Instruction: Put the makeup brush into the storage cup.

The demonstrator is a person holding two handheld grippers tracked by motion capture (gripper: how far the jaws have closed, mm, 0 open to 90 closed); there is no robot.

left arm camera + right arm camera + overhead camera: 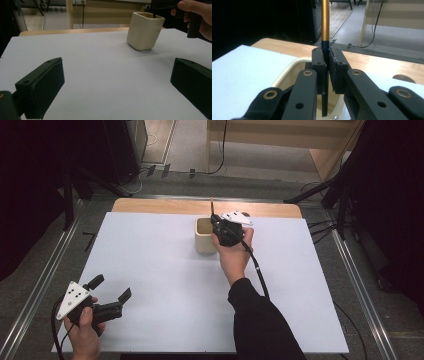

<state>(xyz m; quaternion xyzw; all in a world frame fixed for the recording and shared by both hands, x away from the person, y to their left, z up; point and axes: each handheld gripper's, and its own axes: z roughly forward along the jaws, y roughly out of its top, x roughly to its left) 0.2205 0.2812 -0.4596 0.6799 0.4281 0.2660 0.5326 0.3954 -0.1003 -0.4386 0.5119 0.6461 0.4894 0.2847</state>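
A cream, square-sided ceramic cup (204, 236) is standing upright on the white-covered counter (165, 285), toward its far edge and a little right of the middle. The right claw (215, 220), gripped in the person's right hand (233, 251), is hanging over the cup's right rim. Its jaws are pinching a slender stick with a gold upper shaft and dark lower part (325, 37), which is standing upright between them. In the right gripper view the stick's dark lower end is reaching down inside the cup (287, 72). The left claw (111, 288), in the person's left hand (85, 332), is resting low near the counter's front-left corner, well apart from the cup. Its jaws are spreading wide with nothing between them.
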